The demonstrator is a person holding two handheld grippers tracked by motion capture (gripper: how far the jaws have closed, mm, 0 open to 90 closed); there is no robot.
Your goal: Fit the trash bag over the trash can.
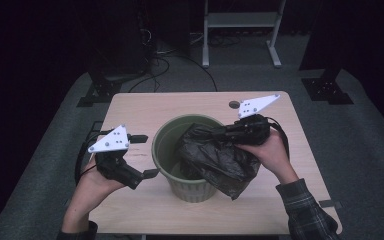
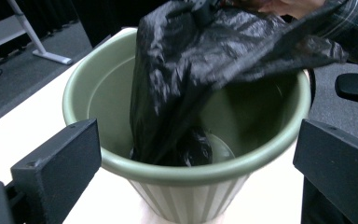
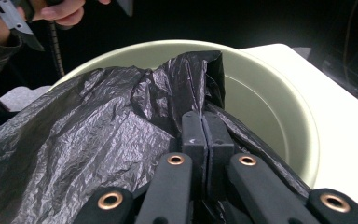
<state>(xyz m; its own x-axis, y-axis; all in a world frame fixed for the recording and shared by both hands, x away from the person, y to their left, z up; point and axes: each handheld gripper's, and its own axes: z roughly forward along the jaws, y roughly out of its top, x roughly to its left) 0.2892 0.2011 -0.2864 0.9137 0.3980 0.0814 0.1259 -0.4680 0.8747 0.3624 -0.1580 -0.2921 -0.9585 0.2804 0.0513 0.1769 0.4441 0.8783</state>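
A ribbed green bin (image 1: 156, 145) stands upright in the middle of the table. A crumpled black plastic bag (image 1: 220, 157) hangs partly inside it and spills over its right, near rim. My right gripper (image 1: 230, 131) comes in from the right above the rim, shut on a fold of the bag (image 3: 98, 140); its pads (image 3: 206, 128) are pressed together on the plastic over the bin (image 3: 270, 107). My left gripper (image 1: 146, 156) stays just left of the bin, open, jaws wide apart. In the left gripper view the bin (image 2: 74, 88) and the bag (image 2: 182, 70) show between the jaws, untouched.
The light wooden table (image 1: 130, 107) has a round grey cap (image 1: 234, 104) near its far edge. A white frame (image 1: 240, 20) and black stands (image 1: 330, 87) are on the grey floor behind. The left hand (image 3: 56, 11) shows beyond the bin.
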